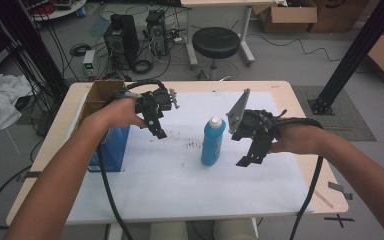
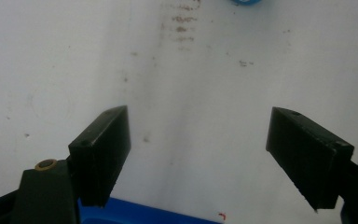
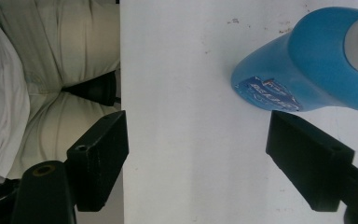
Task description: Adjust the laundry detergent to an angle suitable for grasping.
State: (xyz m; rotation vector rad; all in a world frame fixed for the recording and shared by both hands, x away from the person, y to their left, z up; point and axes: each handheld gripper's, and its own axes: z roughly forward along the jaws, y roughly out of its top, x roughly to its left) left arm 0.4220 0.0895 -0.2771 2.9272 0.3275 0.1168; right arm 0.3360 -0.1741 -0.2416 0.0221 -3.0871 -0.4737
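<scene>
Two grippers hovering over a white sheet, blue bottle standing between them.

The blue bottle (image 1: 213, 141) is standing upright mid-table on the white sheet (image 1: 180, 185). The left gripper (image 1: 156, 131) is hanging beside a blue box (image 1: 114, 150), jaws spread wide, gripping nothing. The right gripper (image 1: 245, 160) is hovering just right of the bottle, jaws likewise wide apart and empty.

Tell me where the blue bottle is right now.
The blue bottle stands upright near the middle of the white mat in the high view, between the two grippers, closer to the right gripper.
</scene>
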